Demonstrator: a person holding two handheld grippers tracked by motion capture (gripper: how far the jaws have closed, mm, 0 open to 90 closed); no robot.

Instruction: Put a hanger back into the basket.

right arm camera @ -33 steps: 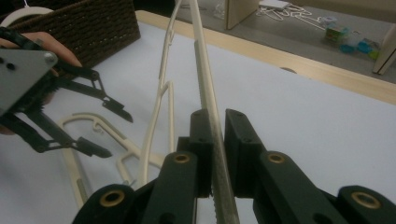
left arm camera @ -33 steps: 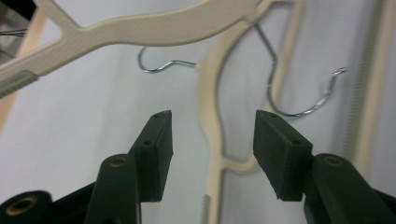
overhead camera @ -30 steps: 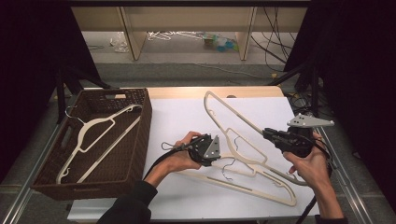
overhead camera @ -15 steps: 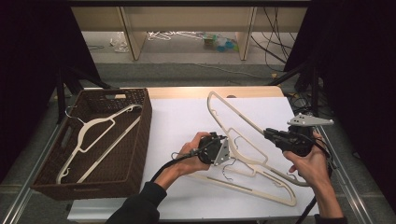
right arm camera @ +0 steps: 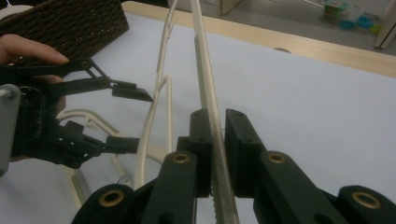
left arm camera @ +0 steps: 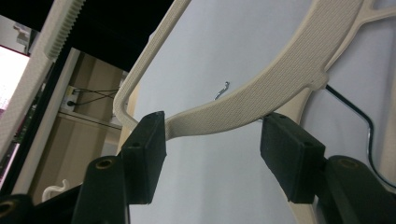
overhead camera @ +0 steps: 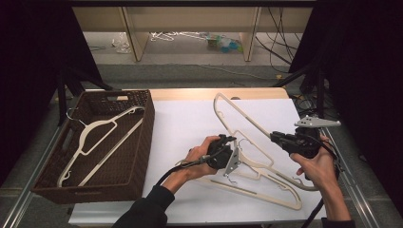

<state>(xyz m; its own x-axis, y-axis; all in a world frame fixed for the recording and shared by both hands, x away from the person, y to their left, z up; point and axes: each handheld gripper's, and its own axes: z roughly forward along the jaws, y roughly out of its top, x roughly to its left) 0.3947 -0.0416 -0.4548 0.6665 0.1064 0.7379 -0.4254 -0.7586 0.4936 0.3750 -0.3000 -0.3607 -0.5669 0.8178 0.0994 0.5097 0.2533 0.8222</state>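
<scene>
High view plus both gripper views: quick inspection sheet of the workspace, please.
Surface: white sheet on wooden table.
Job's things: cream hangers tangled on the sheet; one hanger in the brown wicker basket.
Clutter: nothing seen.
Grippers: left gripper open around a hanger arm; right gripper shut on a hanger bar.
Cables: black cable trails from the left gripper.
Surroundings: dark curtains, shelf legs, items on floor.
</scene>
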